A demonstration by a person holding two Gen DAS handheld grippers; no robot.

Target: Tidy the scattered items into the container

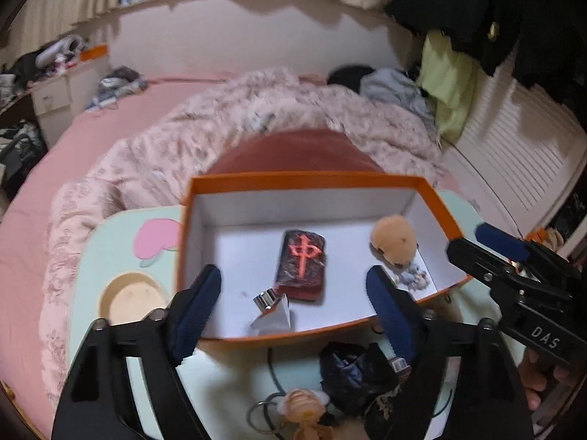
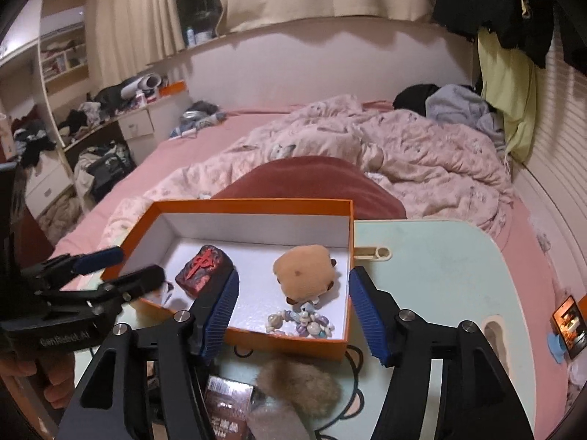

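An orange box (image 1: 304, 179) with a white inside stands on a pale mint lap table (image 1: 91, 249). In it lie a dark tile with a red character (image 1: 302, 262), a small silver piece by a folded white paper (image 1: 273, 311), a tan plush (image 2: 304, 275) and a bead bracelet (image 2: 301, 322). My left gripper (image 1: 293, 311) hangs open over the box's near edge, holding nothing. My right gripper (image 2: 295, 317) is open above the bracelet, its pads clear of it. Each gripper shows in the other's view, the right gripper (image 1: 480, 245) and the left gripper (image 2: 124, 269).
In front of the box lie a crumpled black bag (image 1: 352, 374), a keyring figure (image 1: 304, 407), a furry brown pompom (image 2: 297, 385) and a dark packet (image 2: 227, 396). A phone (image 2: 568, 326) stands at the table's right edge. Rumpled pink bedding (image 2: 367, 154) surrounds the table.
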